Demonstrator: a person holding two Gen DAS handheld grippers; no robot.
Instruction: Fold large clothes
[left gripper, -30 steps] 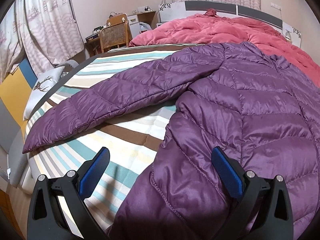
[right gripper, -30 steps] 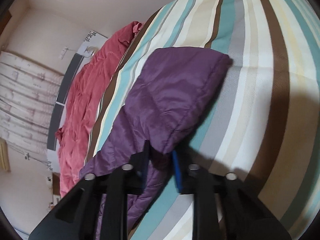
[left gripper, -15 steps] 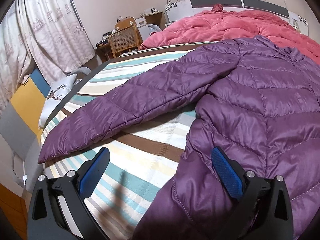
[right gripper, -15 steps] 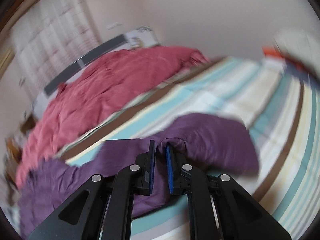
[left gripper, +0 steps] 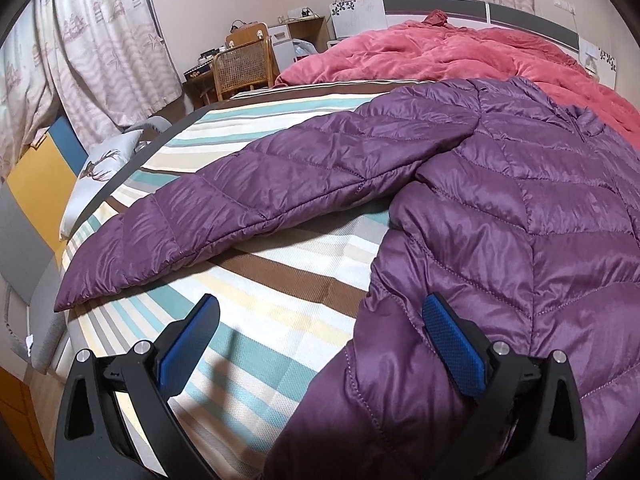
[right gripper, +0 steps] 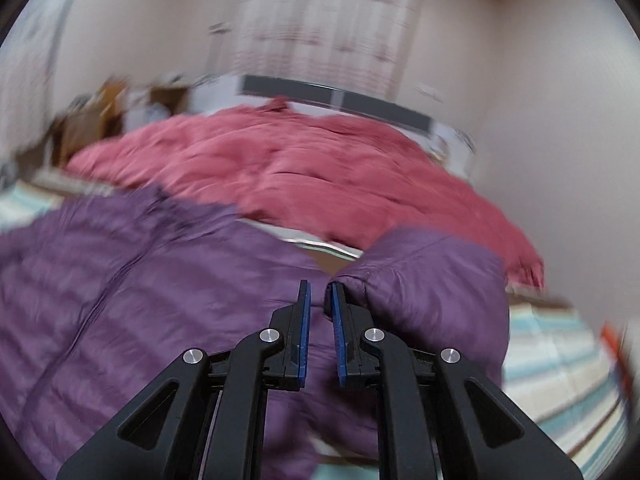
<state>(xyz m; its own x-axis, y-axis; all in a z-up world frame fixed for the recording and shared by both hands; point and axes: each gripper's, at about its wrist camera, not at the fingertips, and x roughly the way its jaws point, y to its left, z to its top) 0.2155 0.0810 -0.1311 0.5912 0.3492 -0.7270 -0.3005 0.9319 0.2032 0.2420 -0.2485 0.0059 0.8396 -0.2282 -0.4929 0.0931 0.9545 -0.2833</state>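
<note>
A purple quilted puffer jacket (left gripper: pixel 520 200) lies spread on the striped bed (left gripper: pixel 280 288). Its left sleeve (left gripper: pixel 248 200) stretches out flat towards the left bed edge. My left gripper (left gripper: pixel 320 332) is open and empty, low over the jacket's lower left hem. In the blurred right wrist view my right gripper (right gripper: pixel 319 296) is shut on the jacket's right sleeve (right gripper: pixel 432 280), holding its cuff end up beside the jacket body (right gripper: pixel 140 280).
A red quilt (left gripper: pixel 440 56) is heaped at the head of the bed by the grey headboard (left gripper: pixel 440 4). A wicker chair (left gripper: pixel 244 68) and a desk stand at the far left, by curtains (left gripper: pixel 100 48). A deer-print pillow (left gripper: pixel 100 168) lies off the left edge.
My right gripper has swung the right sleeve from the bare striped sheet towards the jacket body, its view turning to face the headboard. My left gripper has drifted slightly and stays open.
</note>
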